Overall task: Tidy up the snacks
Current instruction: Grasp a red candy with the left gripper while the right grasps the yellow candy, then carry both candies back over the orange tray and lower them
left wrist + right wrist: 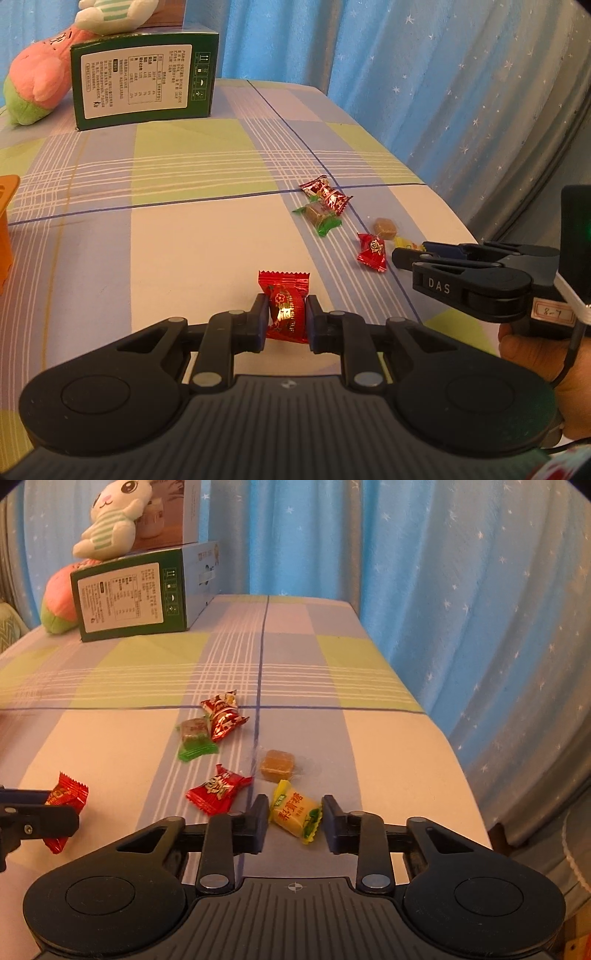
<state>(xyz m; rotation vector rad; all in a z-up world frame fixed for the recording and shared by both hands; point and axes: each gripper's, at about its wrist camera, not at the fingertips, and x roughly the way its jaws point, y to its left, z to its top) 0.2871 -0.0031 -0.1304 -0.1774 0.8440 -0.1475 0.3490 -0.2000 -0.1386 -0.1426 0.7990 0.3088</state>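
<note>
Two close, downward-tilted wrist views, shared tabletop [155,236]

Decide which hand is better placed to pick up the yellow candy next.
Right. The right gripper already straddles the yellow candy, while the left gripper is shut on a red candy.

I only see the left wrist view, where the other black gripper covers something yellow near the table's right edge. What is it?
Observer: A yellow foil-wrapped candy with red characters, lying flat on the checked tablecloth.
Operator: Is that gripper holding it?
Observer: The right gripper straddles it, one finger on either side, but the candy rests on the cloth and isn't visibly squeezed.
Operator: And the white plush toy on the green box?
Observer: It is a white plush rabbit in a green-striped top, sitting on the green cardboard box.
</note>
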